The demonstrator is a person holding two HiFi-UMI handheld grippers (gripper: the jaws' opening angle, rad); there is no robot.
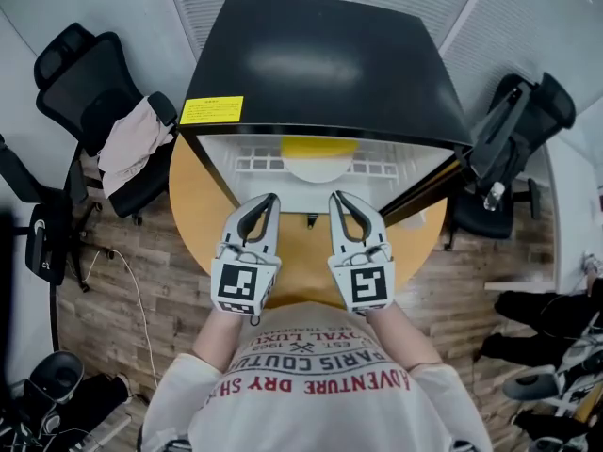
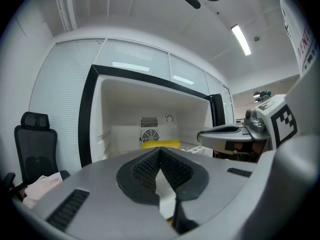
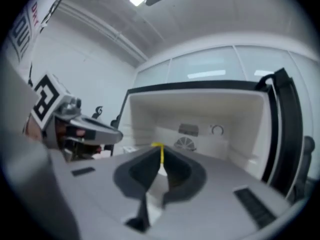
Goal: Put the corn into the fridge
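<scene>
The yellow corn lies inside the open black mini fridge, on a pale round plate on the white shelf. It shows low at the fridge's back in the left gripper view. In the right gripper view only a sliver of the corn appears past the jaw tips. My left gripper and right gripper are side by side just outside the fridge opening. Both point level into it. Both are shut with nothing in them.
The fridge stands on a round wooden table, its door swung open to the right. A black office chair with a pale cloth stands at the left, another chair at the right. Cables and bags lie on the floor.
</scene>
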